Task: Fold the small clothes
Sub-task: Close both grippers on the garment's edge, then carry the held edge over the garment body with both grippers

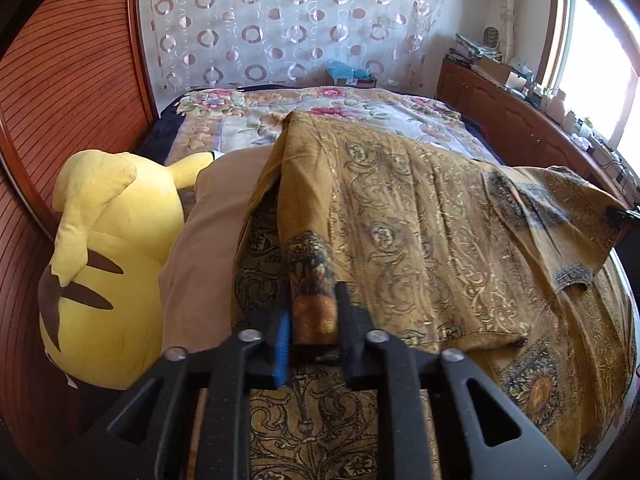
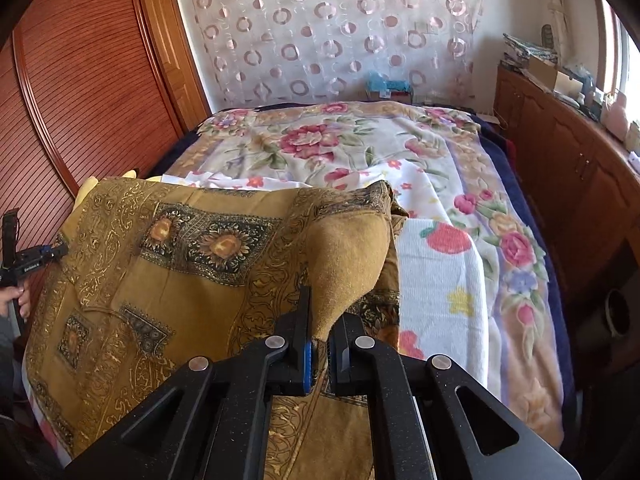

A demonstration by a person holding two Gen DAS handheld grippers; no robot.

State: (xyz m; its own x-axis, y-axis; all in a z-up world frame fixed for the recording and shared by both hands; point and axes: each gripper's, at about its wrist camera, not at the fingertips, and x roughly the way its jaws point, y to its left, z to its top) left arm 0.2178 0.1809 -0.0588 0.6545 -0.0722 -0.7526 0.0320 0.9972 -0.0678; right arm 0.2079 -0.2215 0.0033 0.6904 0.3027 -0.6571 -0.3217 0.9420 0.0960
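A mustard-gold garment [image 1: 420,220] with dark ornate print lies across the near end of the bed. My left gripper [image 1: 314,304] is shut on a bunched fold of it, held just above the cloth. In the right wrist view the same garment [image 2: 180,264] drapes to the left, and my right gripper [image 2: 322,320] is shut on a raised plain-gold corner of it. The left gripper [image 2: 60,250] shows small at the far left edge of the right wrist view, holding the opposite edge.
A big yellow plush toy [image 1: 108,264] and a tan pillow [image 1: 208,232] lie left of the garment. A floral blanket [image 2: 320,140] covers the bed, with a white towel [image 2: 436,280] at right. A wooden wardrobe [image 2: 88,80] stands left, a cluttered cabinet [image 2: 560,152] right.
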